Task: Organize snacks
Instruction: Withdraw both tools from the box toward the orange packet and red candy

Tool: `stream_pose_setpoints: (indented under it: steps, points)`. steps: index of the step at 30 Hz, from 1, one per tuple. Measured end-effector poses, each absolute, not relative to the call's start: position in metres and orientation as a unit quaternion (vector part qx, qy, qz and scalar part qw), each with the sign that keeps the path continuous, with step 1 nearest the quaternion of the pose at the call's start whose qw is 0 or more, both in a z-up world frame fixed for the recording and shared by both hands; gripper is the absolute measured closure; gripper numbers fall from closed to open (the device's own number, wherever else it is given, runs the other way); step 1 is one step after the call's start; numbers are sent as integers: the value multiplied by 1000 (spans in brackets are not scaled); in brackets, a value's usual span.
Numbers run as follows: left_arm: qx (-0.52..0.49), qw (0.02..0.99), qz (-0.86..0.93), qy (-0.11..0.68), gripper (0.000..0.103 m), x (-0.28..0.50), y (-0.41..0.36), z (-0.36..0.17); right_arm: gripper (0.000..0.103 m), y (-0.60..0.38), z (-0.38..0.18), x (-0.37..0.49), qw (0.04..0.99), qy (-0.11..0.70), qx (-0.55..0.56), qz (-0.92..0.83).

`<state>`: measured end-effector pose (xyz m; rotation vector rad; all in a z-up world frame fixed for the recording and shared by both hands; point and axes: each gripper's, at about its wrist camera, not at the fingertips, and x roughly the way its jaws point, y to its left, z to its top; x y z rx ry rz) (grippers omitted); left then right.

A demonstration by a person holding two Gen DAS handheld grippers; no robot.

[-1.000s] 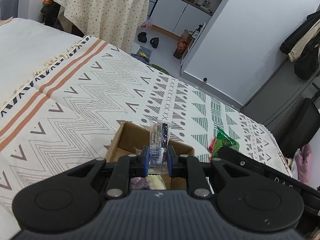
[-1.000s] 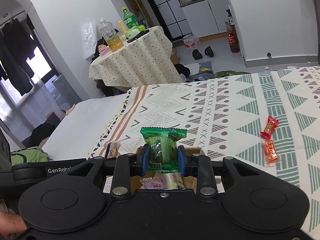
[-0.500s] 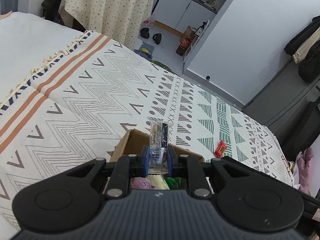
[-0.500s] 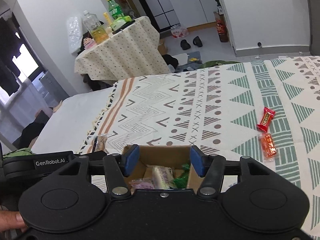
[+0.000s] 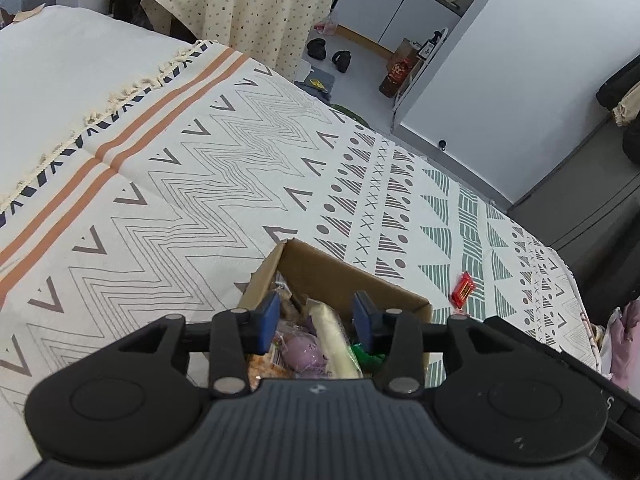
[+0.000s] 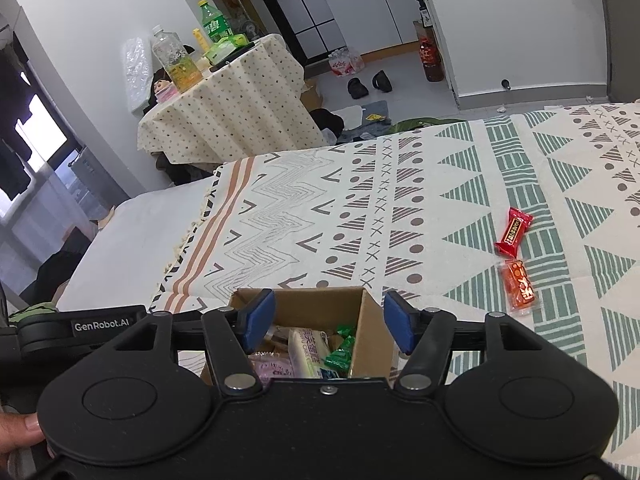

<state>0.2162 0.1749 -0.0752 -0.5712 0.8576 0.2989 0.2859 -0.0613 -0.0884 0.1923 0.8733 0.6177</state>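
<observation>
Snacks fill most of the small brown cardboard box [image 6: 362, 320] on the patterned woven blanket [image 5: 224, 184], among them a pale cream bar, a purple packet and a green crinkled wrapper [image 6: 340, 354]. Both tools hang over it: the left gripper [image 5: 316, 322] has its blue-padded jaws apart and empty, and the right gripper [image 6: 328, 318] stands wider apart, also holding nothing. Two pieces lie loose on the blanket to the right of the box, well apart from it: a red wrapped candy [image 6: 513, 231] and, just beside it, an orange clear-wrapped candy [image 6: 519, 286]. By my judgement the step in hand is the release into the box, and the next move calls for the right gripper to swing out, lower its jaws astride one candy and close on it before carrying it back
</observation>
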Motion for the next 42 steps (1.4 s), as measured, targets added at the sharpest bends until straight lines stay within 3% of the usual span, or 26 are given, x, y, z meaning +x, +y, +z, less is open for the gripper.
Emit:
stream_pose_setpoints:
  steps: [10,32,37,42]
  points:
    - [-250,867,134,410,32,216,145,-66,32,-97,-89,280,861,412,102,280]
    - [-226,871,82,428,19,239,50,-62,22,-195,-95,287,875,402,132,236]
    - [-222,869,74,436,8,246,33,-65,1,-212,-97,290,877,394,139,235]
    - [-211,868,63,445,2,253,16,-68,0,-226,-103,295,876,392,149,237]
